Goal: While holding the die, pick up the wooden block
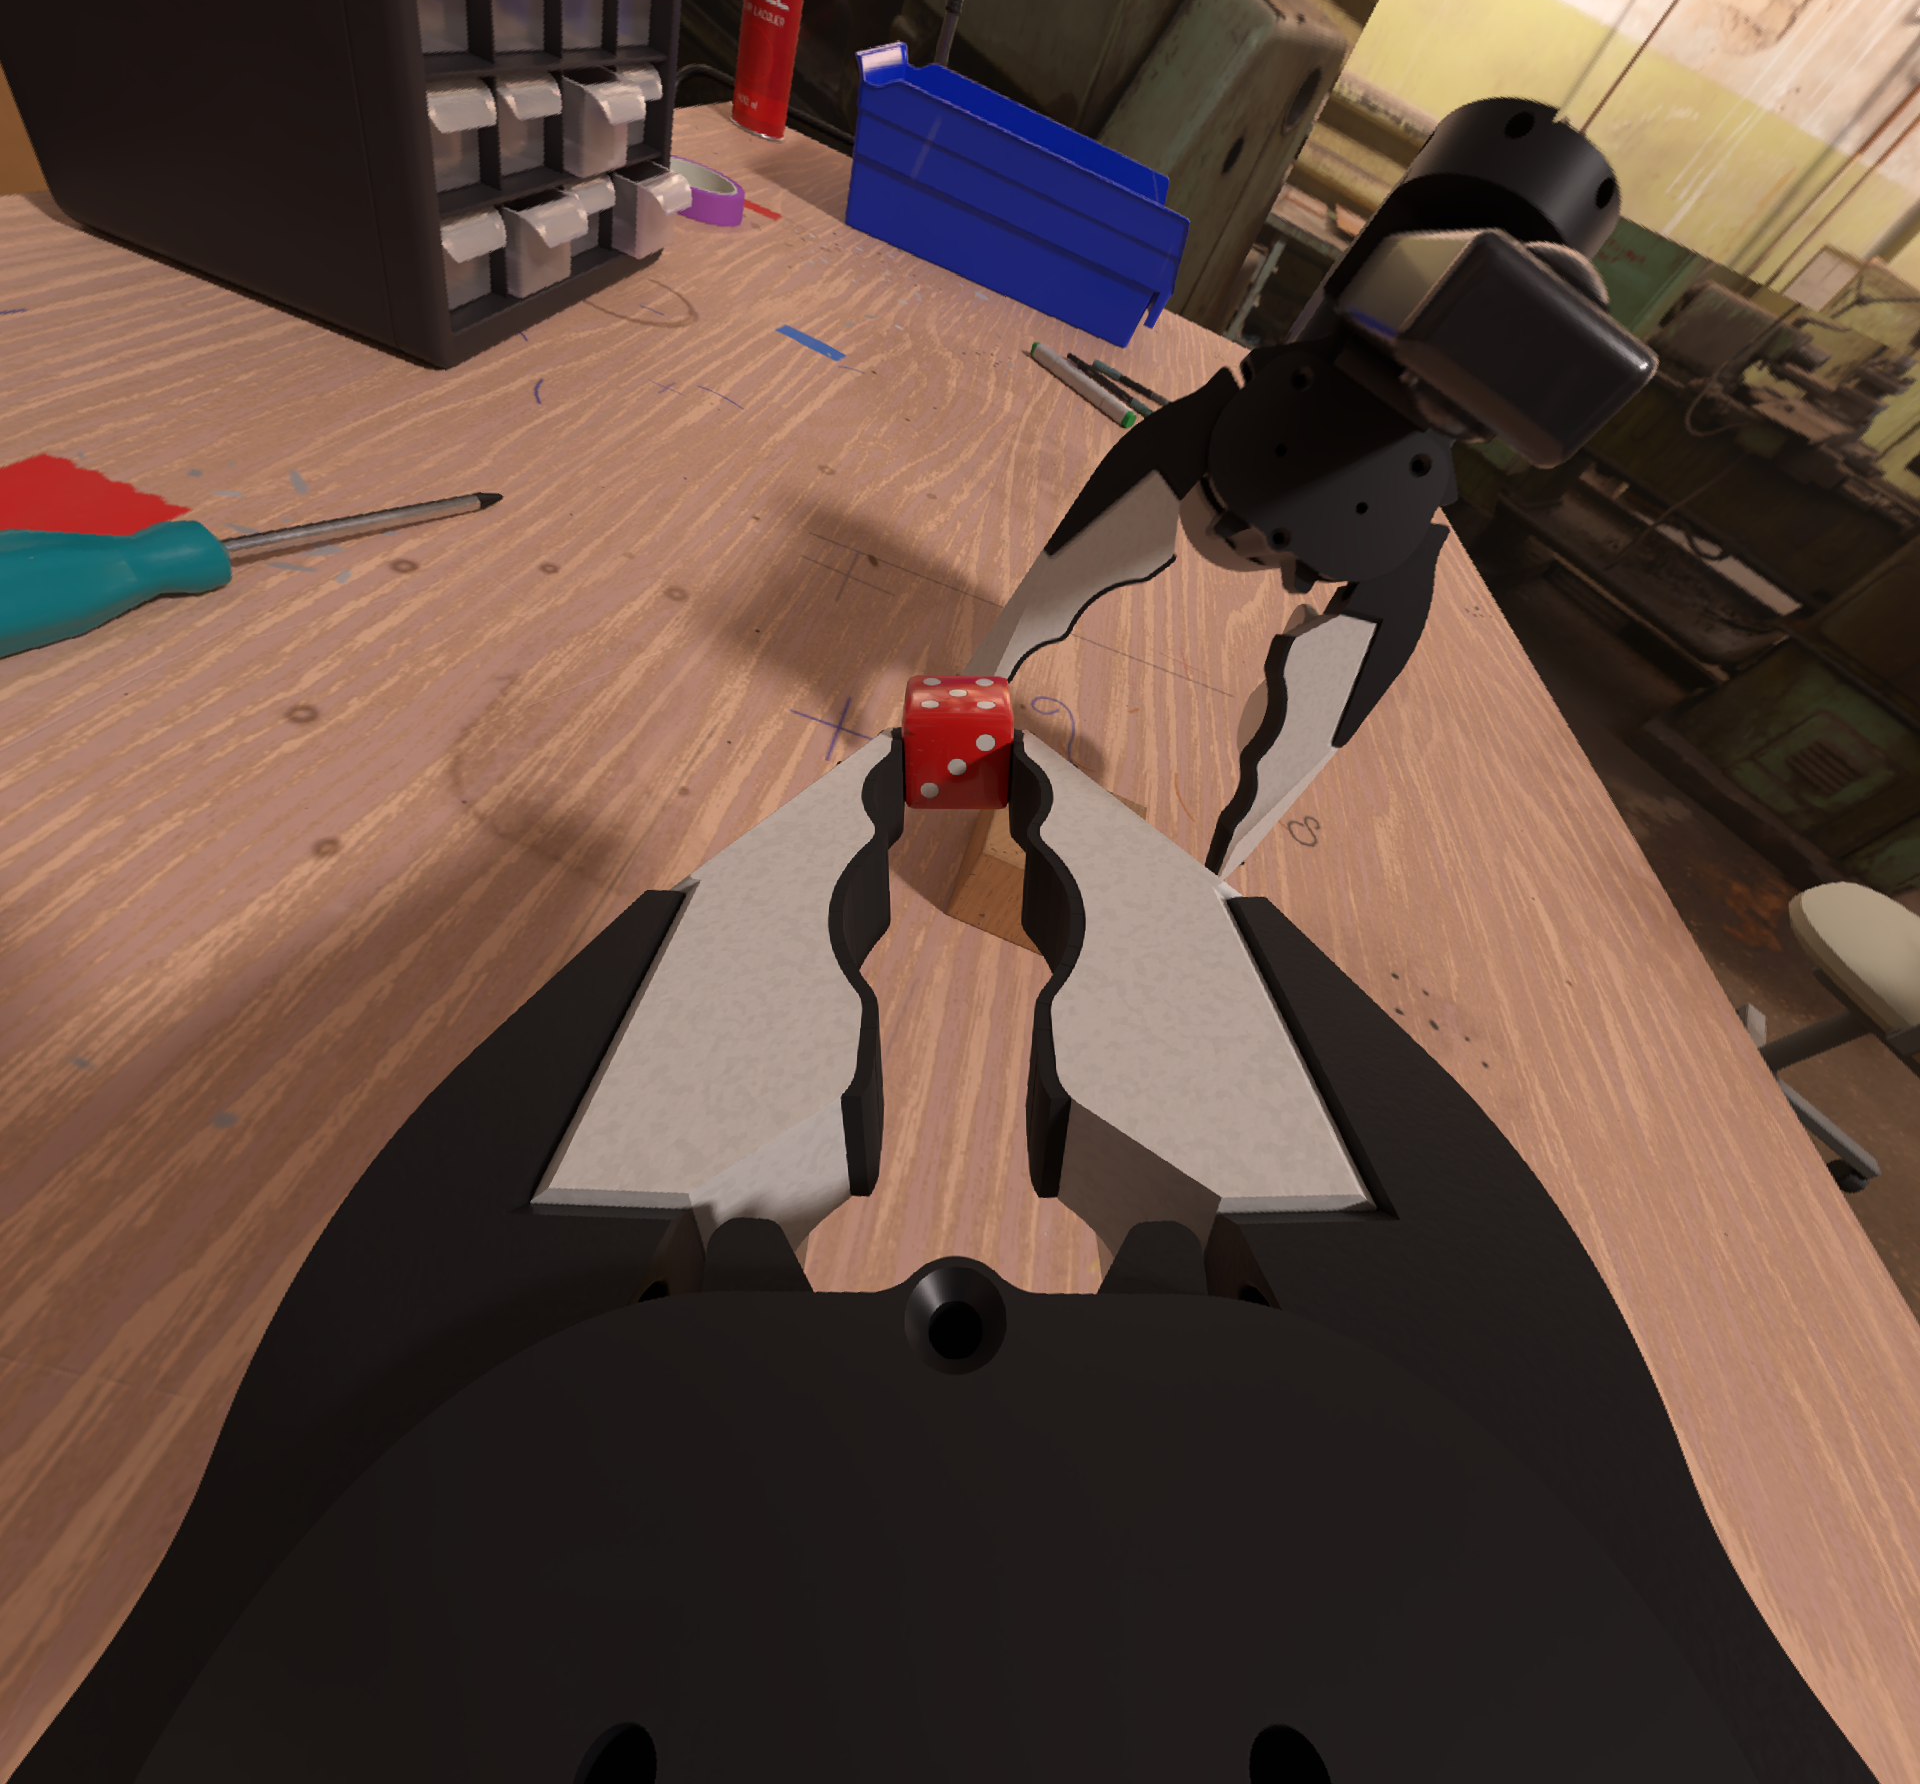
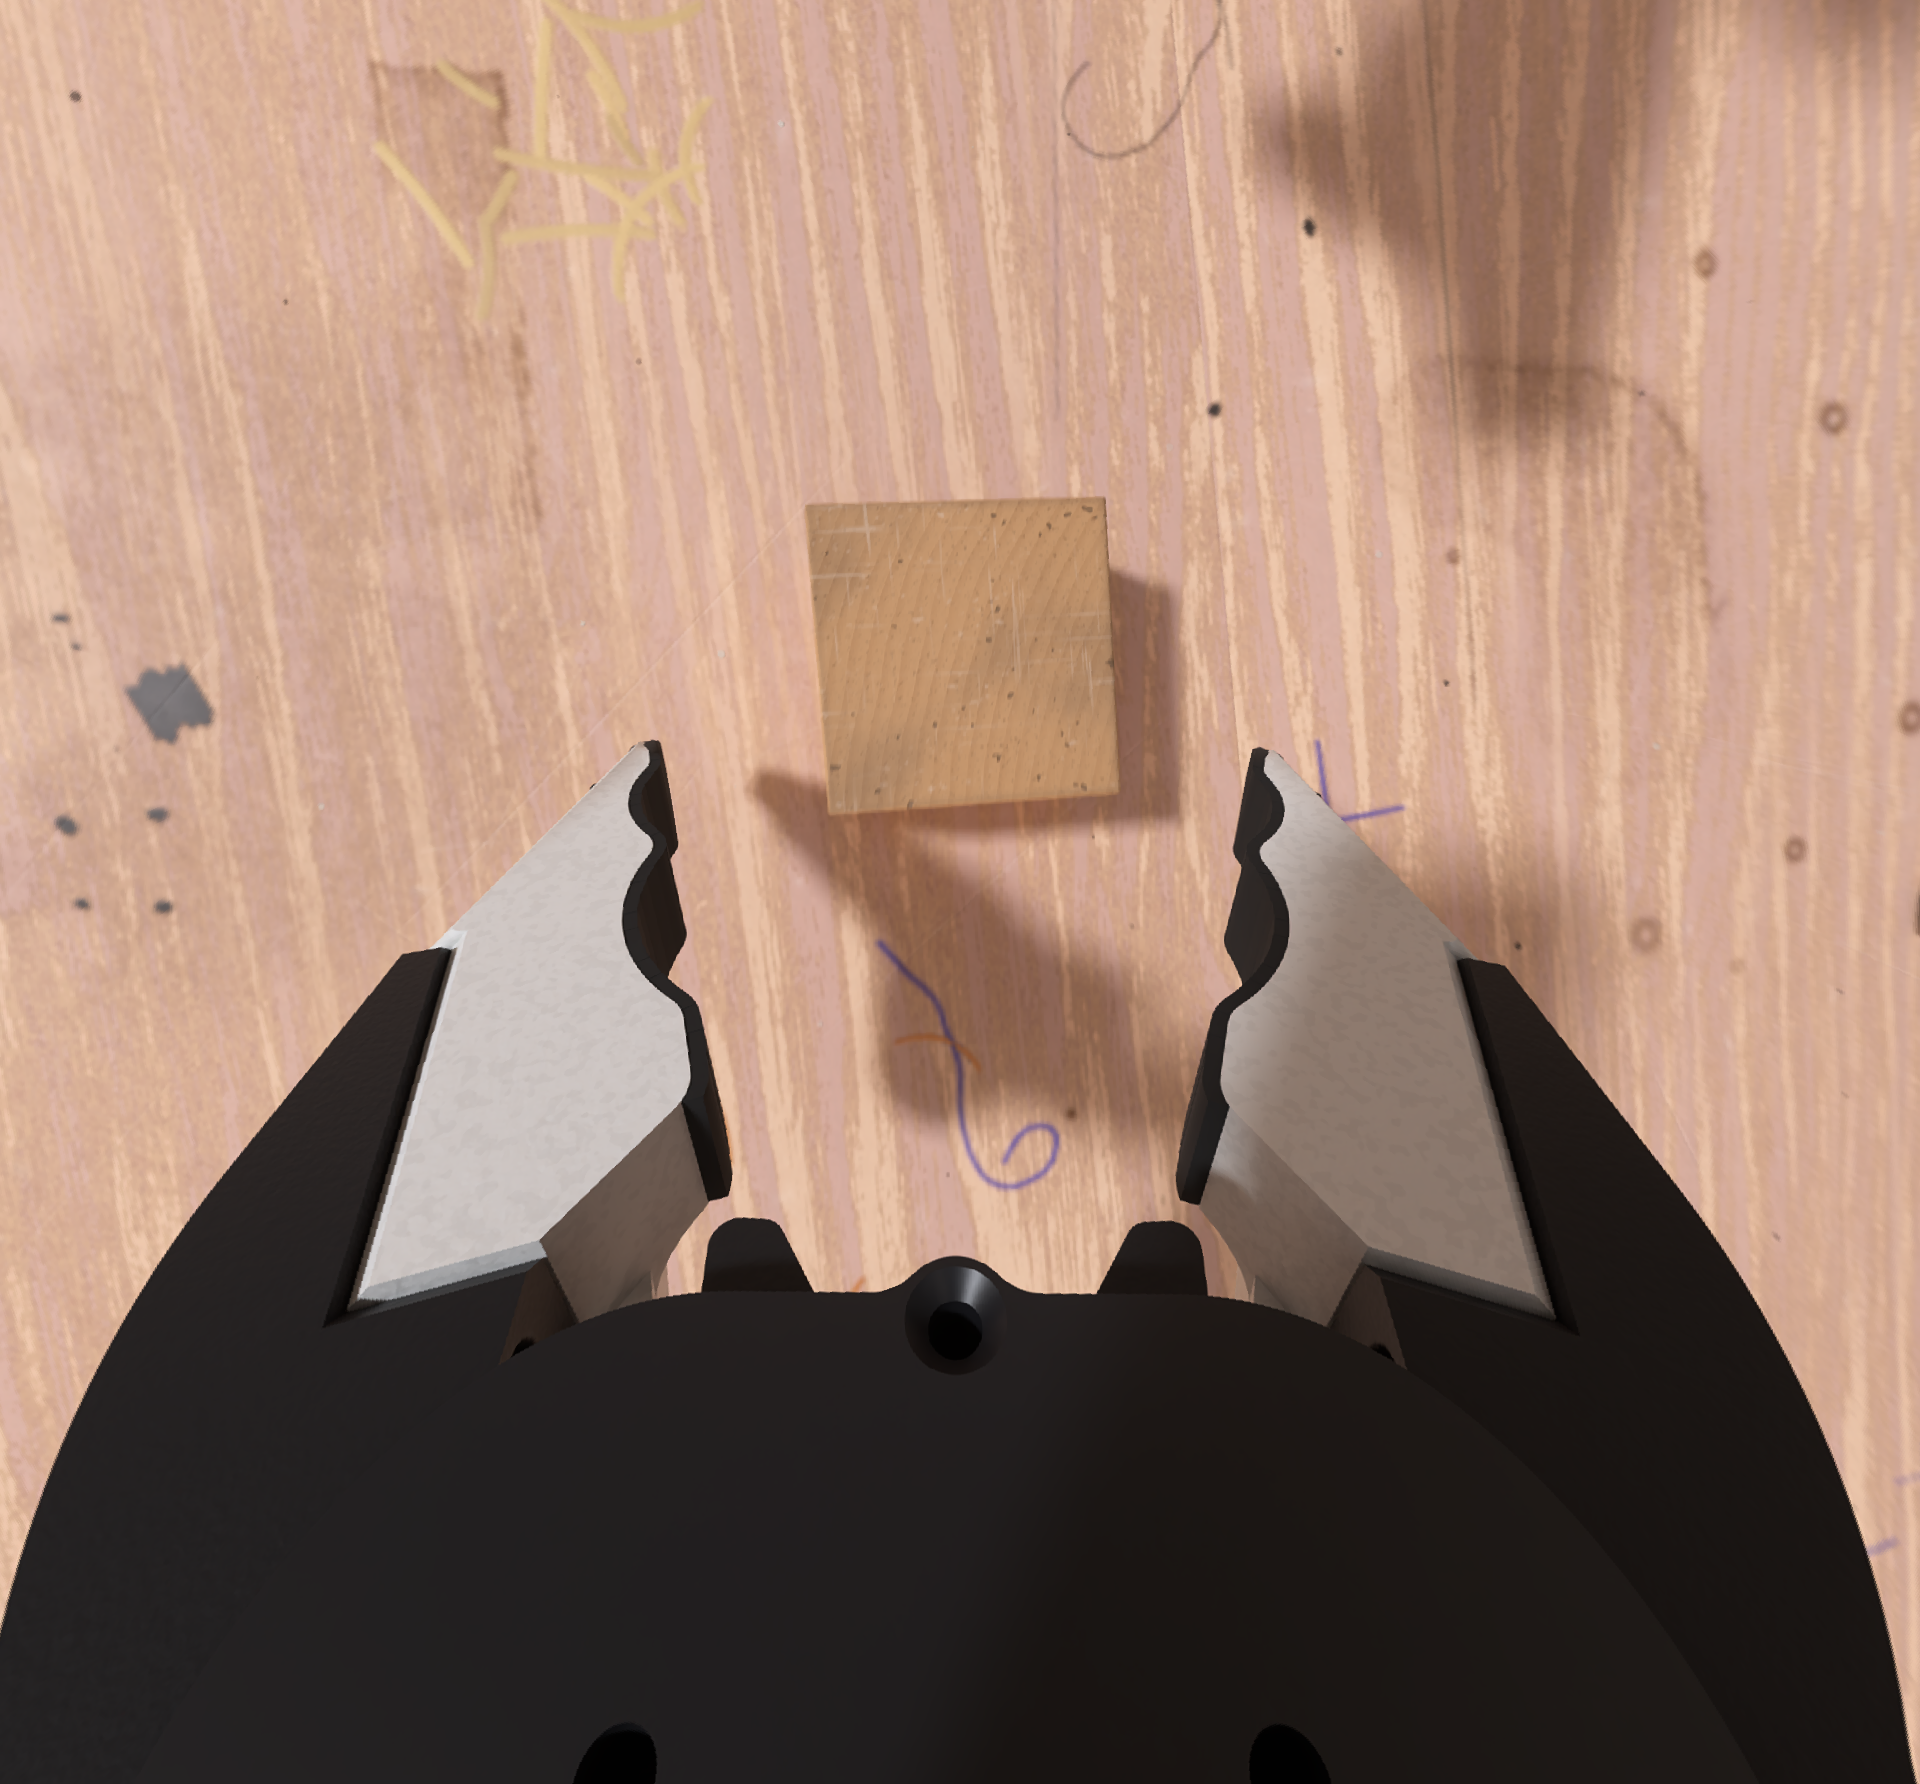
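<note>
One die (image 1: 957, 743) clenched in the left claw (image 1: 957, 758); one wooden block (image 2: 962, 654) beneath the released right claw (image 2: 954, 758).

My left gripper (image 1: 957, 747) pinches the red die (image 1: 957, 742) above the block (image 1: 992, 887); my right gripper (image 1: 1117, 768) hangs spread over the worktop (image 1: 520, 799).
</note>
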